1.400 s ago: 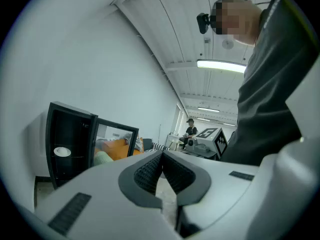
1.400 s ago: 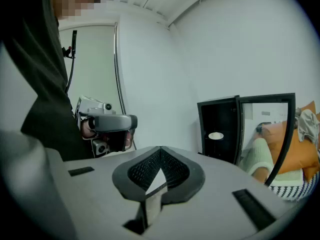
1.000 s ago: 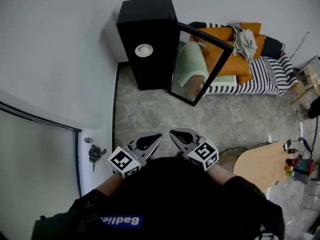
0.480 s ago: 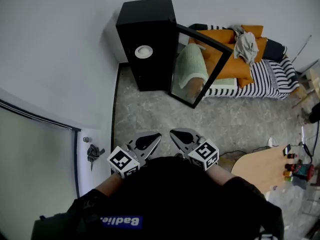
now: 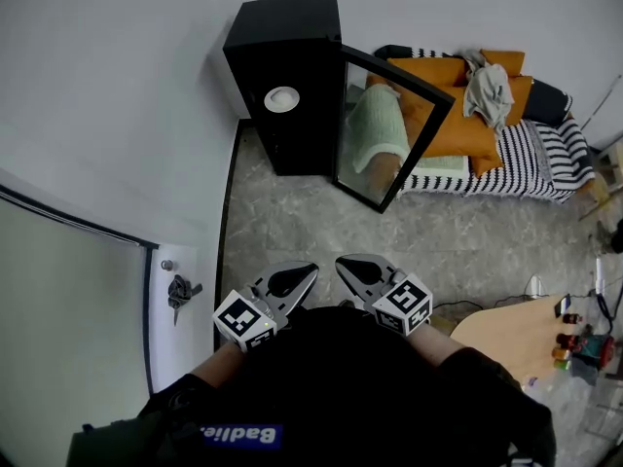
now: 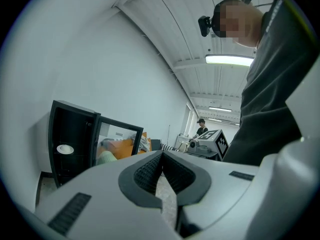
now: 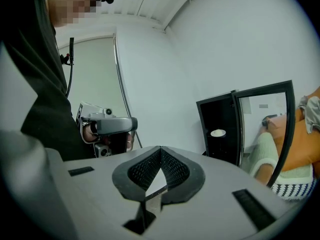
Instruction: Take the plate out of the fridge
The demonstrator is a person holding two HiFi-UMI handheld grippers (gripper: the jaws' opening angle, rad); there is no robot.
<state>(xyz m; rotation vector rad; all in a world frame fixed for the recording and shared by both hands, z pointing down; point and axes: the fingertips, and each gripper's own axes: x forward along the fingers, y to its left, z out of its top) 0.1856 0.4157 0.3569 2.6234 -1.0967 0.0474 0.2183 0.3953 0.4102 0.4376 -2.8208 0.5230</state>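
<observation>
A white plate [image 5: 281, 98] lies on a shelf inside the black fridge [image 5: 282, 37] at the far wall. The fridge's glass door [image 5: 389, 129] stands swung open to the right. My left gripper [image 5: 308, 269] and right gripper [image 5: 343, 261] hang side by side close to my chest, far from the fridge, both shut with nothing between them. In the left gripper view the plate [image 6: 65, 149] shows small beyond the shut jaw tips [image 6: 161, 154]. The right gripper view has the plate [image 7: 218, 133] in the fridge [image 7: 220, 129], past its shut tips [image 7: 161, 149].
A sofa [image 5: 516, 144] with orange cushions and a striped cover stands right of the fridge door. A wooden table [image 5: 506, 324] with small bottles sits at my right. A door with a handle [image 5: 180, 290] is at my left. Grey stone floor [image 5: 292, 222] lies between me and the fridge.
The head view has drifted slightly, so the fridge and sofa sit a little differently. Both grippers stay shut by my chest.
</observation>
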